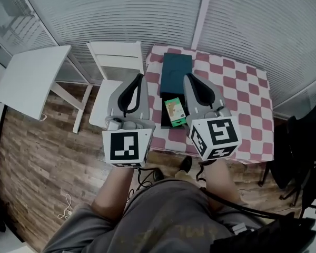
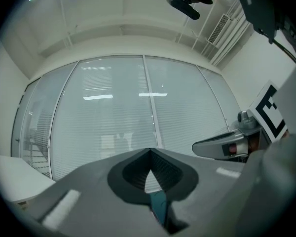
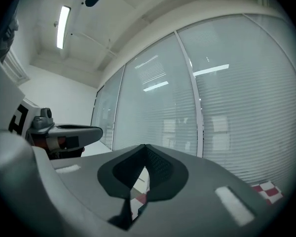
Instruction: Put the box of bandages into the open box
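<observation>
The box of bandages (image 1: 175,112) lies inside the open box (image 1: 177,70) on the checked table (image 1: 237,88). The right gripper (image 1: 188,78) overlaps that box's right edge. It and the left gripper (image 1: 141,77) have their jaws pressed together, empty.

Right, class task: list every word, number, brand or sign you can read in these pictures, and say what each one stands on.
No readable text in any view.
Print on the small green box: too small and blurred to read.
Patterns on the marker cubes: black-and-white squares, not letters or numbers.
</observation>
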A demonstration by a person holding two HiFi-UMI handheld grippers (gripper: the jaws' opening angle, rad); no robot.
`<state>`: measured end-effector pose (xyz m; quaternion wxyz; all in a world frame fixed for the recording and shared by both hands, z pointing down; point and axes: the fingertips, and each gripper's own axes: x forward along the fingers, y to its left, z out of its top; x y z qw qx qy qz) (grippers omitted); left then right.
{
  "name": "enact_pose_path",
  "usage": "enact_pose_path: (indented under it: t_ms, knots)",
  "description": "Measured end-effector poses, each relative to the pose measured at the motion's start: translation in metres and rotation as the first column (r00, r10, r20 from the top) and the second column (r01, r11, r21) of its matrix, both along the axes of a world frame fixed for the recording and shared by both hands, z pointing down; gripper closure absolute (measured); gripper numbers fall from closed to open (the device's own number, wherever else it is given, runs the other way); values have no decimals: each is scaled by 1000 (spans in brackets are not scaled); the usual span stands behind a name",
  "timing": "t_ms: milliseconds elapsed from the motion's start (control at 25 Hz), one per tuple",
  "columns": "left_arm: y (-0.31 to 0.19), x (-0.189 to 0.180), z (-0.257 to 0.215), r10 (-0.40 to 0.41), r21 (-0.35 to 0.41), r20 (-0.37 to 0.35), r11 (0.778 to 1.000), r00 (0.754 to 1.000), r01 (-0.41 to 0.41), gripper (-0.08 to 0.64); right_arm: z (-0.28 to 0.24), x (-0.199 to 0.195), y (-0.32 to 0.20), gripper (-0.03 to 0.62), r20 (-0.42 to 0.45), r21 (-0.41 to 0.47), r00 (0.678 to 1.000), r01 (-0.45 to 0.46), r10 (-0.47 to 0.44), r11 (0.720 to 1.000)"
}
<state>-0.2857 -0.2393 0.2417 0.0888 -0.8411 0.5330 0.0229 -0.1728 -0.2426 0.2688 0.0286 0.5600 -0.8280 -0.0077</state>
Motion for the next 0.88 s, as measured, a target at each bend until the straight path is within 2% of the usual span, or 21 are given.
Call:
enact_pose_path:
  t_ms: [440,880]
  knots:
    - [5,10,-21,-20,54,-2,998,1000,21,560,-19,4,6,566,-56,60,998,24,-20,998]
    - [-3,21,-20,-32,51,2,998,999,32,560,-16,13,-1,566,-42,58,998,43,-41,997]
